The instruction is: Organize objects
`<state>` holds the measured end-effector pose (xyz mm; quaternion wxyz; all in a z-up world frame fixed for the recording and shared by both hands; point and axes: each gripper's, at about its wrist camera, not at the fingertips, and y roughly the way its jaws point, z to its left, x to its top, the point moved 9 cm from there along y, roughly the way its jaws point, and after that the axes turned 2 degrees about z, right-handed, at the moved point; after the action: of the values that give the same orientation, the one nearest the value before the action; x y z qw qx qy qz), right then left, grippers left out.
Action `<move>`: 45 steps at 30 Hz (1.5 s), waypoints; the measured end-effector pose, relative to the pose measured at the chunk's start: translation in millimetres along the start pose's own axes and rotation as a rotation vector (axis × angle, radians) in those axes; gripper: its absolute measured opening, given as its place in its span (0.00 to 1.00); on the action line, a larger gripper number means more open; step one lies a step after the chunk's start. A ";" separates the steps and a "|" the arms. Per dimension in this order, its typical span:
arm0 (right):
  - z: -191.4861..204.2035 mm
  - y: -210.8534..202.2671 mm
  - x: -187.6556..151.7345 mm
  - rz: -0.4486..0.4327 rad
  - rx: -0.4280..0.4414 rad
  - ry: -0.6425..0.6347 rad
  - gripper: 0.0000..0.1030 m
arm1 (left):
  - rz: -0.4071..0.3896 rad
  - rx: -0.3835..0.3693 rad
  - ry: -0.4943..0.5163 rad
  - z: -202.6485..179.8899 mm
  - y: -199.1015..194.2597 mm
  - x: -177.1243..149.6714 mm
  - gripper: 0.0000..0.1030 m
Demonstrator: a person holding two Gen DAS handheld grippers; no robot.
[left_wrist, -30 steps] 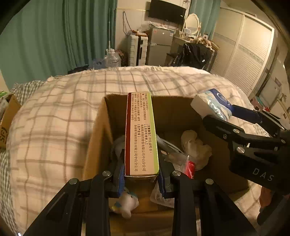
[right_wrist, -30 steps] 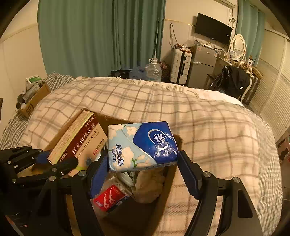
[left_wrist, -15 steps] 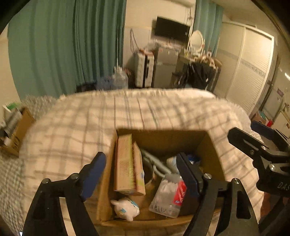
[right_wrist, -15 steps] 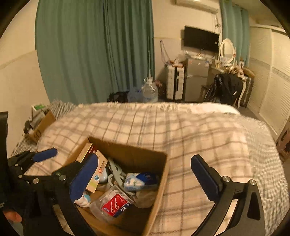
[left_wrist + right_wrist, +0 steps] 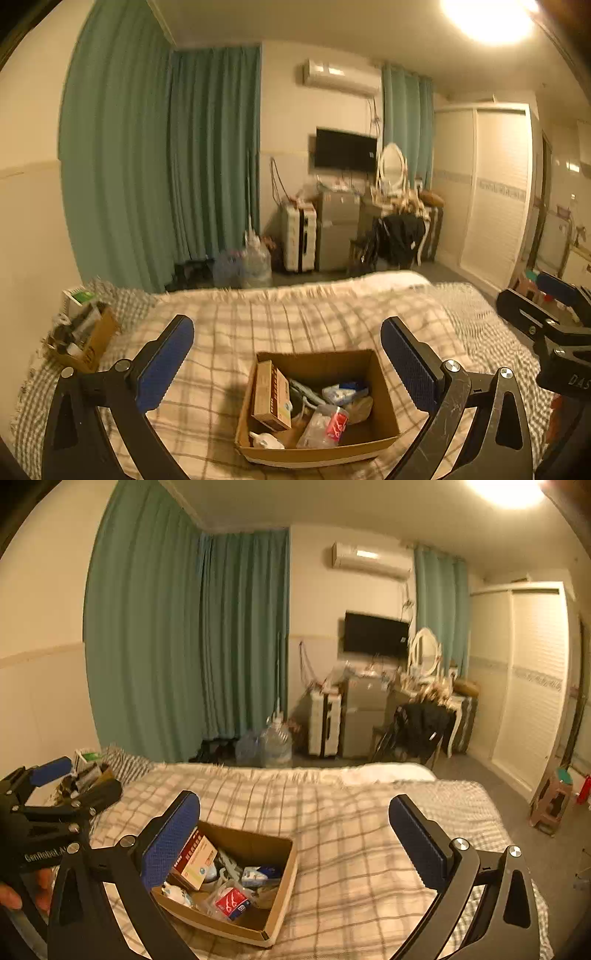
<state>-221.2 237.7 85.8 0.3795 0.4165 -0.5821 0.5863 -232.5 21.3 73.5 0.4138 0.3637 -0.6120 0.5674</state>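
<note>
Plaid-blanketed bed (image 5: 295,317) carried an open brown cardboard box (image 5: 384,421) near its front edge, holding a tan rectangular carton (image 5: 271,397), a blue-and-white tissue pack (image 5: 258,875) and a red-labelled clear packet (image 5: 231,901). Left tongs (image 5: 288,363) and right tongs (image 5: 295,843) hovered above, both spread wide, empty.

Teal curtains (image 5: 162,166), wall television (image 5: 376,633), white suitcase (image 5: 299,238).

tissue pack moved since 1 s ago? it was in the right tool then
Yes. The tissue pack went down out of the right tool, which is now open, and lies inside the cardboard box on the bed, beside the red-labelled packet.
</note>
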 end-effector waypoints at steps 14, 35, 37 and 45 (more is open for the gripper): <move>2.3 -56.7 -73.1 -0.073 -0.025 0.015 1.00 | -0.208 0.092 0.002 7.5 -79.0 -56.1 1.00; 9.5 -21.5 -137.3 -0.027 -0.049 -0.037 1.00 | -0.041 0.092 -0.026 7.1 -46.0 -141.1 1.00; 10.9 -21.7 -138.2 -0.026 -0.052 -0.047 1.00 | -0.039 0.096 -0.022 7.0 -45.1 -142.7 1.00; 14.5 -20.9 -139.2 -0.024 -0.048 -0.053 1.00 | -0.022 0.085 -0.025 5.4 -42.2 -144.8 1.00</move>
<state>-150.3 229.4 -36.3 0.3811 0.4294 -0.6008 0.5562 -137.5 8.6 -43.1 0.3964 0.3949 -0.5884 0.5837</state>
